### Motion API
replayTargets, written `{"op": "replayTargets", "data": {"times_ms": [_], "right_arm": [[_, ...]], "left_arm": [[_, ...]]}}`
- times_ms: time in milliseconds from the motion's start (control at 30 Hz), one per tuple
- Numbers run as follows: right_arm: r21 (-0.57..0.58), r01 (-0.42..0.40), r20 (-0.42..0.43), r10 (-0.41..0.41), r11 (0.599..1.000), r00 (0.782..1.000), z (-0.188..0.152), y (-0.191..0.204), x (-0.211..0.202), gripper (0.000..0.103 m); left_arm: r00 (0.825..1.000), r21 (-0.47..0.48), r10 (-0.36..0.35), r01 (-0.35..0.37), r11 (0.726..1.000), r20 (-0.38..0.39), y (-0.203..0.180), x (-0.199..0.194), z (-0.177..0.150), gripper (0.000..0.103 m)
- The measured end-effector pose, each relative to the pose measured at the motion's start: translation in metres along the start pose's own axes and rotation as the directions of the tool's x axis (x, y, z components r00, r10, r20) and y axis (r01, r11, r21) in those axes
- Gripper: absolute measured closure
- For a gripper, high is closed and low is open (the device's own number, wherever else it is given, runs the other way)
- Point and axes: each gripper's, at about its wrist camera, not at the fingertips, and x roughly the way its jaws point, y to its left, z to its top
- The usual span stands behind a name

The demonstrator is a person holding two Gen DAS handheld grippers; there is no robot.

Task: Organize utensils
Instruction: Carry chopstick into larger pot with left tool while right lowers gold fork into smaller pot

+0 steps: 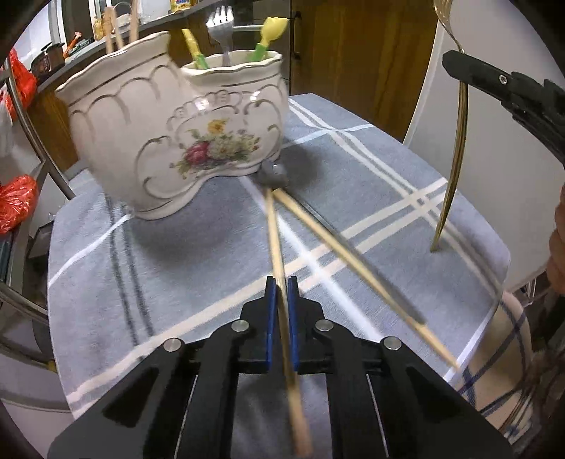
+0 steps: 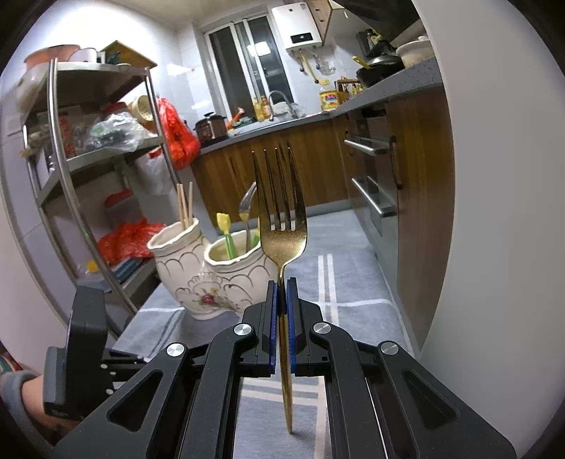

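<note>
Left gripper [image 1: 281, 289]: fingers pinching one chopstick [image 1: 277, 240], lifting it for sorting.
Right gripper [image 2: 281, 293]: fingers clamp gold fork [image 2: 280, 219] upright, ready for holder [image 2: 226, 279].
Second chopstick [image 1: 353, 261]: lies near the surface's middle.

Blue-grey checked tablecloth [image 1: 370, 169], white stripes, covers the table. White chair back [image 1: 501, 148] at 2 o'clock in the left wrist view. Metal shelf rack [image 2: 106, 155] at 9 o'clock in the right wrist view, loaded with red plastic bags [image 2: 178, 137], clear bags and bowls. Grey kitchen counter [image 2: 282, 127] at 12 o'clock, over wooden cabinets [image 2: 303, 169] with metal handles. On the counter: dark rice cooker [image 2: 211, 126], curved tap [image 2: 279, 97], yellow oil bottle [image 2: 328, 97]. White water heater [image 2: 296, 26] on the wall at 12 o'clock, beside a window [image 2: 247, 67]. Black pan [image 2: 379, 69] at 1 o'clock.
</note>
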Motion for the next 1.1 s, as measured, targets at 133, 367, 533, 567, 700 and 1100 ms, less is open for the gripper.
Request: {"op": "replayTargets", "data": {"times_ms": [133, 367, 533, 567, 700, 1100], "right_arm": [[-0.009, -0.007, 0.016, 0.007, 1.000, 1.000, 0.003, 0.004, -0.005, 0.097], [-0.012, -0.004, 0.046, 0.005, 1.000, 0.999, 0.009, 0.009, -0.011, 0.097], [-0.021, -0.012, 0.064, 0.013, 1.000, 0.998, 0.013, 0.018, -0.011, 0.097], [-0.025, -0.014, 0.066, 0.016, 1.000, 0.998, 0.014, 0.020, -0.011, 0.097], [-0.046, -0.016, 0.077, 0.020, 0.999, 0.997, 0.017, 0.030, -0.008, 0.097], [-0.093, -0.078, 0.141, 0.090, 0.993, 0.986, 0.073, 0.060, 0.007, 0.097]], "left_arm": [[1.000, -0.026, -0.001, 0.001, 1.000, 0.013, 0.019, -0.008, -0.007, 0.097], [0.994, -0.010, -0.016, 0.017, 1.000, 0.105, 0.034, -0.036, -0.014, 0.097], [0.964, 0.028, -0.064, 0.059, 0.998, 0.256, 0.038, -0.060, -0.021, 0.097], [0.959, 0.032, -0.058, 0.052, 0.998, 0.278, 0.036, -0.061, -0.020, 0.097], [0.916, 0.057, -0.077, 0.059, 0.997, 0.393, 0.041, -0.075, -0.023, 0.097], [0.753, 0.004, -0.060, 0.076, 0.997, 0.655, 0.075, -0.117, 0.018, 0.097]]}}
